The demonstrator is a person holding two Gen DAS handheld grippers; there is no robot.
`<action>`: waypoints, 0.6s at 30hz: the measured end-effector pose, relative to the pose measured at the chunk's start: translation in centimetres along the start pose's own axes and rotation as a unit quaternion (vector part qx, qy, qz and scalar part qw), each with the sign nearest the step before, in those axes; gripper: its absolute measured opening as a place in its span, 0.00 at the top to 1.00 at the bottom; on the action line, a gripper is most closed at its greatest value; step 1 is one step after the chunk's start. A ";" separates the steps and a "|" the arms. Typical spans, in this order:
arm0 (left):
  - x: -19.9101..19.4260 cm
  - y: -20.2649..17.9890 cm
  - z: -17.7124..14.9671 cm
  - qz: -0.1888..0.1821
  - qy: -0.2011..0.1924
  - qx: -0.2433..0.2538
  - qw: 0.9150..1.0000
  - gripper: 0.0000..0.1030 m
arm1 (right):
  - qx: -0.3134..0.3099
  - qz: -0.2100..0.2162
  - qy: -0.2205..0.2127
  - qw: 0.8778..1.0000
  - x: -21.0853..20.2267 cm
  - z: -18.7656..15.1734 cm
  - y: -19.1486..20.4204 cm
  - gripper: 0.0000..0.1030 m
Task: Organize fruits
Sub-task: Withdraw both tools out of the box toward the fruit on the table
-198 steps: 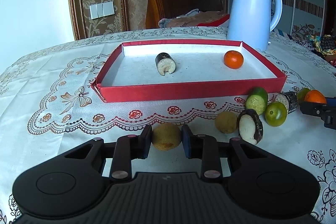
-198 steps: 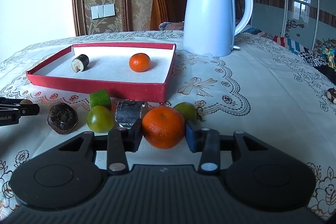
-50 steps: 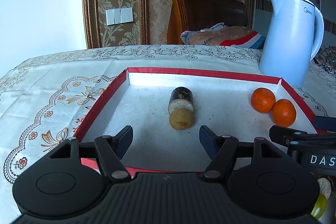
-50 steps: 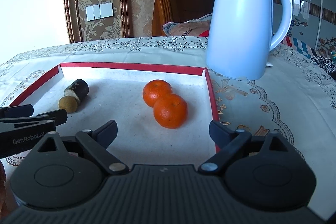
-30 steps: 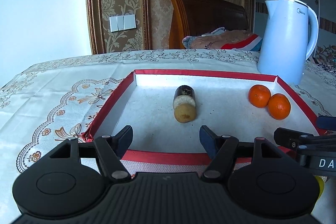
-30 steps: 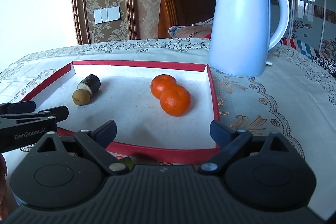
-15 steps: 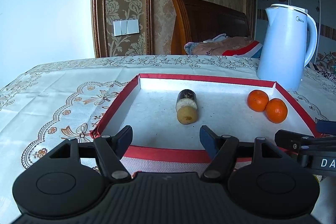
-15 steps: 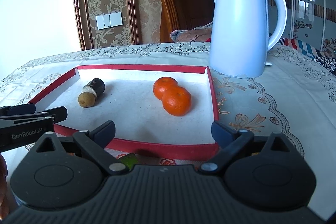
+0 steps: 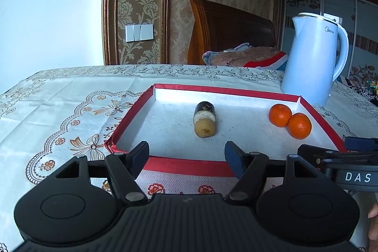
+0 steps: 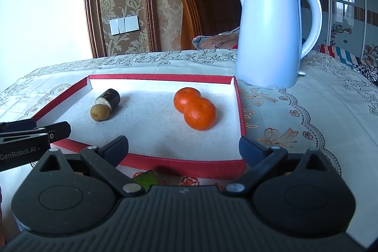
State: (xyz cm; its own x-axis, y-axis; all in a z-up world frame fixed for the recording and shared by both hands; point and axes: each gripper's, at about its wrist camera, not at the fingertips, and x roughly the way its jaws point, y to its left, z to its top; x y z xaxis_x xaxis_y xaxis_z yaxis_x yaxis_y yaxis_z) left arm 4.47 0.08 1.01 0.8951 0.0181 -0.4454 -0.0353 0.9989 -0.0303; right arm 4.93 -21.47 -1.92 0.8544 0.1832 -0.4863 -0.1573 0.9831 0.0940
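A red tray (image 9: 189,165) (image 10: 165,161) lies on the tablecloth. In it, a brown round fruit (image 9: 205,129) (image 10: 99,112) touches a dark-skinned cut piece (image 9: 204,110) (image 10: 109,97). Two oranges (image 9: 299,125) (image 10: 199,113) touch each other at the tray's right side. My left gripper (image 9: 186,154) is open and empty, above the tray's near edge. My right gripper (image 10: 183,148) is open and empty, also near the front edge. A green cut fruit (image 10: 146,178) peeks out just in front of the tray, under the right gripper.
A pale blue kettle (image 9: 311,63) (image 10: 271,39) stands behind the tray's right corner. The other gripper shows at the edge of each view: the right gripper (image 9: 342,164) and the left gripper (image 10: 28,141). A wooden chair (image 9: 226,30) stands behind the table.
Both grippers have drawn back and risen from the tray, staying open. Earlier they set the brown fruit and an orange into the tray.
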 end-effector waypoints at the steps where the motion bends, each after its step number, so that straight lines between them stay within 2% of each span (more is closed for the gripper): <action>1: -0.2 0.0 -0.1 -0.003 0.000 -0.001 1.000 0.32 | 0.000 0.000 0.000 1.000 0.0 0.0 0.0 0.03; 8: -2.2 0.1 -1.1 -0.040 0.002 0.001 0.999 0.31 | 0.023 -0.009 -0.014 1.000 -1.1 -0.2 -0.9 0.00; 10: -2.8 0.0 -1.4 -0.047 -0.002 0.004 0.999 0.24 | 0.031 -0.011 -0.014 0.999 -1.1 -0.1 -1.2 0.00; 14: -3.7 0.0 -1.8 -0.070 -0.004 0.006 0.998 0.23 | 0.035 -0.012 -0.009 0.999 -0.9 -0.2 -1.4 0.00; 18: -4.8 -0.9 -2.7 -0.099 0.001 0.036 0.994 0.23 | 0.030 -0.019 -0.015 0.999 -1.0 -0.2 -1.3 0.00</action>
State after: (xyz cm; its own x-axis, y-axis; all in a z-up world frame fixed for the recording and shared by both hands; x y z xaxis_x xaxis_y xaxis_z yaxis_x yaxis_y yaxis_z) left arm -1.02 -1.02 0.81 0.8800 -0.1801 -0.4394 0.1742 0.9832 -0.0542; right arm 4.16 -22.94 -1.68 0.8734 0.1440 -0.4651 -0.0944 0.9872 0.1283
